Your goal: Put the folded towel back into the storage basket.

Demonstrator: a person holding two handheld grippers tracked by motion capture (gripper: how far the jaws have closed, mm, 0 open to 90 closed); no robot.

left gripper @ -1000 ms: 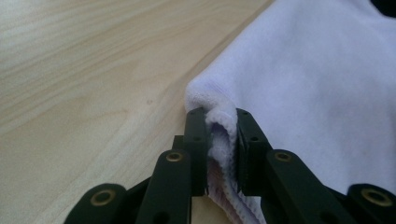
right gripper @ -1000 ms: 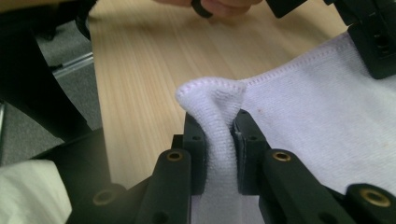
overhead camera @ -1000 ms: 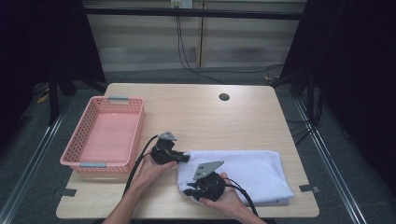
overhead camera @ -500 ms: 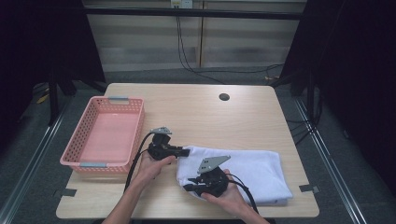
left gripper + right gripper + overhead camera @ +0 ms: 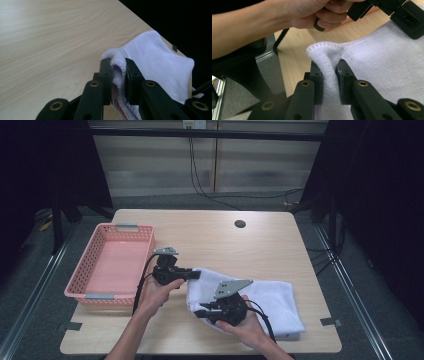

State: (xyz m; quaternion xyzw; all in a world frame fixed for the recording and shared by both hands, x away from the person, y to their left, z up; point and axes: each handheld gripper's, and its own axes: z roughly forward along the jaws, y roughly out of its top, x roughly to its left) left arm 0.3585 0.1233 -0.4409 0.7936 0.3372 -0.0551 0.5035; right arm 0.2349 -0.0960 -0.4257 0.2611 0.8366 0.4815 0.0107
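I am gripping the white terry-cloth towel [image 5: 260, 302] by its left edge, the left tongs [image 5: 195, 275] clamped on the far corner and the right tongs [image 5: 198, 312] on the near corner, its right part lying on the near right of the pale wooden desk [image 5: 220, 240]. I judge a fold is starting: both corners need carrying right together. The desk beyond is offering room; the pink plastic basket [image 5: 87, 270] is sitting left.

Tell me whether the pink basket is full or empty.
Empty. The high view shows the pink basket with its bare floor and nothing inside; the white towel lies on the table beside it.
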